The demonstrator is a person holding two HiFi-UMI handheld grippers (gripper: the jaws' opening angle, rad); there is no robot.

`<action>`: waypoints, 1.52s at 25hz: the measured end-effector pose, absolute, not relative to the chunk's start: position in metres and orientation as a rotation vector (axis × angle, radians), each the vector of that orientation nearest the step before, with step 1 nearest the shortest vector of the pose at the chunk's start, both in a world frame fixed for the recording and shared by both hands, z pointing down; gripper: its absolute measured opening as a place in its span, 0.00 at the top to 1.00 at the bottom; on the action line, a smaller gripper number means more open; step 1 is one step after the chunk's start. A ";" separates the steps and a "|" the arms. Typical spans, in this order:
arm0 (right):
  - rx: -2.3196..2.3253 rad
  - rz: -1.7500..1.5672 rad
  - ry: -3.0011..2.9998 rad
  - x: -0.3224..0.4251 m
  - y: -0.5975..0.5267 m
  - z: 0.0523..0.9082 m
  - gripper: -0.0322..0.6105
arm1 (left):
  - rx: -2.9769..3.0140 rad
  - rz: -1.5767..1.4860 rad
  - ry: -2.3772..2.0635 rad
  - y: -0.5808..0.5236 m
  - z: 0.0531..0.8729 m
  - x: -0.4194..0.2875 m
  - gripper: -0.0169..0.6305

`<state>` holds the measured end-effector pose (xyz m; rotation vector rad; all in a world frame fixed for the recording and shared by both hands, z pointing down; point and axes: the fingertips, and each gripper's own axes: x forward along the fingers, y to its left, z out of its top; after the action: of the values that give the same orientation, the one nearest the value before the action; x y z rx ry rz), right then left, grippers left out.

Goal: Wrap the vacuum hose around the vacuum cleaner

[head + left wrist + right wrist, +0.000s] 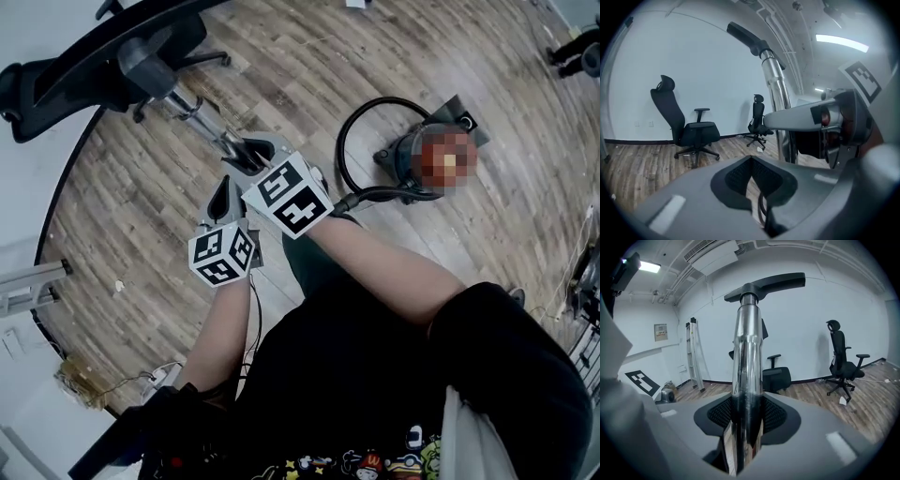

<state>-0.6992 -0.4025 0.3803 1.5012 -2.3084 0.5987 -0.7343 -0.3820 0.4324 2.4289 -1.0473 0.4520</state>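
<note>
The vacuum cleaner (405, 157) stands on the wood floor at the right of the head view. Its black hose (349, 122) loops beside it and runs toward my hands. My right gripper (246, 155) is shut on the chrome wand (199, 117), which ends in a black floor nozzle (89, 61). In the right gripper view the wand (746, 357) rises between the pads of the right gripper (747, 411) to the nozzle (766, 284). Just below it, my left gripper (225, 194) is shut, holding nothing I can make out. The left gripper (751, 161) sits beside the wand (776, 98); a thin dark cord (761, 206) shows behind its tips.
Black office chairs (689, 129) (841, 362) and a stepladder (696, 359) stand along the white walls. A chair base (202, 56) lies beyond the nozzle. Loose cables (98, 384) sit on the floor at the lower left.
</note>
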 end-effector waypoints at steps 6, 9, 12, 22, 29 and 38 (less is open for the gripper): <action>1.694 0.740 -2.216 -0.597 -0.523 0.415 0.66 | 2.523 0.504 -0.880 -0.507 0.450 -0.644 0.97; 1.794 0.794 -2.148 -0.545 -0.582 0.431 0.67 | 2.582 0.536 -0.782 -0.584 0.454 -0.590 0.97; 1.878 0.834 -2.075 -0.502 -0.624 0.434 0.67 | 2.606 0.563 -0.696 -0.645 0.452 -0.543 0.97; 2.186 0.856 -1.839 -0.452 -0.663 0.408 0.67 | 2.742 0.571 -0.273 -0.705 0.424 -0.447 0.97; 2.401 0.869 -1.633 -0.435 -0.687 0.391 0.67 | 2.798 0.590 0.013 -0.732 0.400 -0.415 0.97; 2.563 0.830 -1.483 -0.393 -0.724 0.390 0.66 | 2.821 0.643 0.205 -0.764 0.413 -0.375 0.97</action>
<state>-0.3932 -0.7238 0.3897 2.5634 -1.4826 0.8303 -0.3754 -0.7637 0.4134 2.8209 0.2047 0.6429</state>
